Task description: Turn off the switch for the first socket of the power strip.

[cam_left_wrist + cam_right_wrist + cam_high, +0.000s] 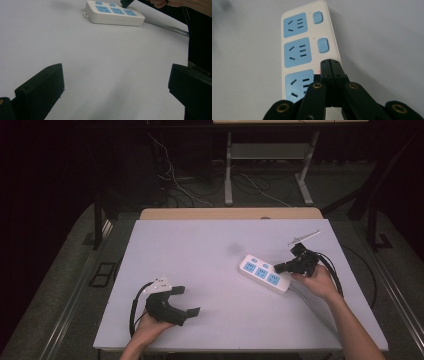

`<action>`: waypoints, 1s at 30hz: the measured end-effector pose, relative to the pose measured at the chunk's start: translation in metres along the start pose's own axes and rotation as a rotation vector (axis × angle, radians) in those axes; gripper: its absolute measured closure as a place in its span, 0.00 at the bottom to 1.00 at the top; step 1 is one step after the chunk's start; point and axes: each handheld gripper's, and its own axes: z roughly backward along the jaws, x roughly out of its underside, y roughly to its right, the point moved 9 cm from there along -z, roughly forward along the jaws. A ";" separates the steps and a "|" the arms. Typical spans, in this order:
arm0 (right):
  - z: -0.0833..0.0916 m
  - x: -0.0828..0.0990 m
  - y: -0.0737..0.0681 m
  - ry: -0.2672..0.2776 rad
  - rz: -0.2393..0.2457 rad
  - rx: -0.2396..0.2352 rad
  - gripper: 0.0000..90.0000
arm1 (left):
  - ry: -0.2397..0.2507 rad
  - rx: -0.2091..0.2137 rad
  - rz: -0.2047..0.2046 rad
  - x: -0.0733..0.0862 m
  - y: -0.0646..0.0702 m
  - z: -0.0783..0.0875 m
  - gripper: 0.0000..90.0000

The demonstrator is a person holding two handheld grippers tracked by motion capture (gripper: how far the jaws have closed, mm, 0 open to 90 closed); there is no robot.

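A white power strip [262, 272] with three blue sockets and blue rocker switches lies on the right half of the table. In the right gripper view the power strip [297, 47] runs away from me, and two of its switches [323, 45] are visible. My right gripper [330, 62] is shut with nothing in it, and its joined tips sit over the nearest switch position, hiding it. A tiny red light [319, 71] glows beside the tips. In the high view the right gripper [276, 267] touches the strip's right end. My left gripper [187, 301] rests open at the front left, far from the strip [115, 16].
The strip's grey cable [310, 300] runs from its right end toward the table's front right, under the right forearm. The white tabletop [210, 250] has wide bare room in the middle and at the left. Behind it are a wooden desk edge [230, 213] and floor cables.
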 end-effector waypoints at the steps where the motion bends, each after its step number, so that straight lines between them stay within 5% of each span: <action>1: 0.000 0.000 0.000 0.000 0.000 0.000 1.00 | 0.001 0.000 0.001 0.000 0.000 0.000 0.00; 12: 0.003 -0.004 -0.002 0.006 0.002 0.001 1.00 | 0.002 -0.002 0.002 0.000 -0.001 0.000 0.00; 15: 0.004 -0.006 -0.002 -0.037 0.020 0.023 1.00 | -0.004 -0.002 0.003 0.000 -0.001 -0.001 0.00; 30: 0.018 -0.021 -0.014 -0.016 0.042 0.040 1.00 | 0.001 0.002 0.001 0.000 0.000 0.000 0.00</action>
